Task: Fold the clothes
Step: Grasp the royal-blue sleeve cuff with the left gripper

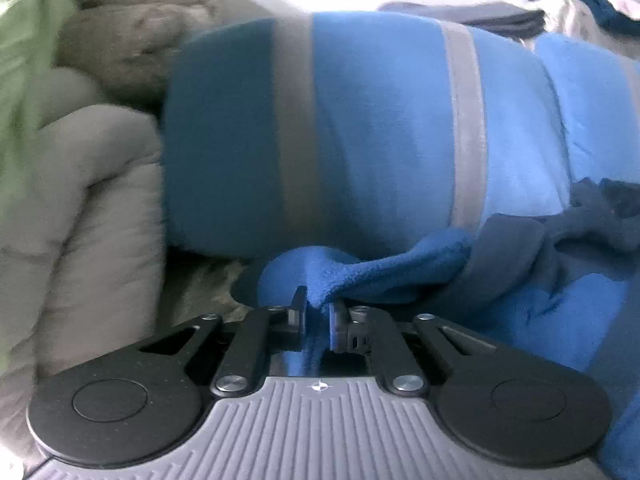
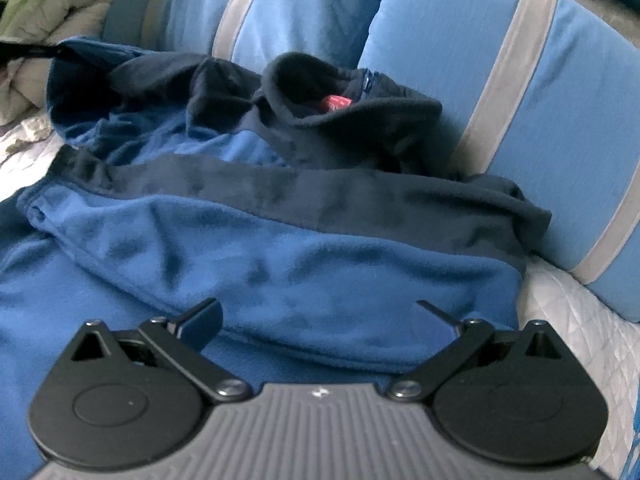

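Note:
A blue fleece jacket (image 2: 280, 264) with navy panels lies crumpled on the bed, its navy collar (image 2: 332, 92) with a red label turned up near the pillows. My left gripper (image 1: 318, 310) is shut on a bunched fold of the blue fleece (image 1: 360, 272), lifting it in front of a striped pillow. My right gripper (image 2: 320, 316) hovers low over the jacket's blue body, open wide, with nothing between its fingers (image 2: 202, 318).
Two blue pillows with grey stripes (image 2: 472, 80) lean at the head of the bed. A beige quilted duvet (image 1: 80, 200) and a green cloth (image 1: 24, 60) pile up at the left. White quilted bedcover (image 2: 568, 320) shows at the right of the jacket.

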`<state>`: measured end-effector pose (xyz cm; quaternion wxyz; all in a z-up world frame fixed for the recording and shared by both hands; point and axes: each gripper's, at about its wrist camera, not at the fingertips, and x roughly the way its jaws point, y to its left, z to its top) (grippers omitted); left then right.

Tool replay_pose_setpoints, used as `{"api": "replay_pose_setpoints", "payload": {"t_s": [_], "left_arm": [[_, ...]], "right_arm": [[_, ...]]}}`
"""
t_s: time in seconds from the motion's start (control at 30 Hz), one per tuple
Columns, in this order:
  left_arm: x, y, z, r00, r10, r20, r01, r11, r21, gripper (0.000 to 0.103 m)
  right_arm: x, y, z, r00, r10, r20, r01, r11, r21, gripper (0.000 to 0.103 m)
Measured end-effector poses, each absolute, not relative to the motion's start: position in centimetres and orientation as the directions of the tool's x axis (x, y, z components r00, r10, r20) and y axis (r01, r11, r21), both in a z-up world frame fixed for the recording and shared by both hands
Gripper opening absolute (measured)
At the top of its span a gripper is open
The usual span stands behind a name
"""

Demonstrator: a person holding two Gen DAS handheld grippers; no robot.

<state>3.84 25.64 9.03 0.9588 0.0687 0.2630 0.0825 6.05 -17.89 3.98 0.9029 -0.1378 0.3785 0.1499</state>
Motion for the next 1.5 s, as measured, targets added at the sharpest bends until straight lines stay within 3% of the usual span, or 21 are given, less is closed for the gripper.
{"api": "replay_pose_setpoints", "payload": {"t_s": [0.27,0.37,0.5,0.6,0.7,0.83,0.97,1.37,1.43,1.5], "left_arm": [[-1.0,29.9,5.2,0.757,0.286,-0.588,-0.213,0.958,0.191,0.010],[-2.2,31.4,3.2,0.706,0.305,-0.639,-0.237,0.952,0.193,0.015],[-3.1,30.6,2.2,0.686,0.362,-0.631,-0.231,0.931,0.283,0.054],[-4.0,29.0,2.9,0.736,0.338,-0.587,-0.154,0.928,0.340,0.070],[-4.6,26.2,2.9,0.791,0.309,-0.528,-0.048,0.892,0.450,0.075],[-4.0,22.3,1.4,0.836,0.300,-0.460,0.071,0.772,0.632,0.075],[-2.3,19.6,-1.3,0.858,0.366,-0.362,0.083,0.595,0.799,0.075],[0.3,16.0,-3.8,0.895,0.398,-0.202,0.030,0.398,0.917,0.074],[0.5,15.3,-4.6,0.896,0.405,-0.183,0.039,0.339,0.940,0.065],[0.3,14.6,-5.3,0.900,0.408,-0.155,0.035,0.285,0.958,0.045]], "right_arm": [[5.4,-17.3,4.4,0.674,0.191,-0.713,-0.382,0.917,-0.115,0.103],[5.2,-17.2,4.3,0.674,0.193,-0.713,-0.380,0.918,-0.111,0.103],[5.0,-17.0,4.4,0.673,0.200,-0.712,-0.383,0.918,-0.104,0.103],[4.8,-16.8,4.4,0.674,0.203,-0.710,-0.386,0.916,-0.105,0.103],[4.6,-16.6,4.3,0.670,0.205,-0.713,-0.389,0.915,-0.102,0.103],[4.4,-16.3,4.1,0.665,0.210,-0.717,-0.394,0.914,-0.097,0.103],[4.2,-16.1,4.0,0.661,0.212,-0.720,-0.394,0.915,-0.092,0.103],[3.7,-16.4,3.8,0.647,0.215,-0.732,-0.383,0.921,-0.068,0.103],[3.8,-16.6,3.6,0.645,0.210,-0.735,-0.367,0.928,-0.057,0.103],[3.9,-16.9,3.4,0.638,0.208,-0.742,-0.345,0.938,-0.033,0.103]]}}
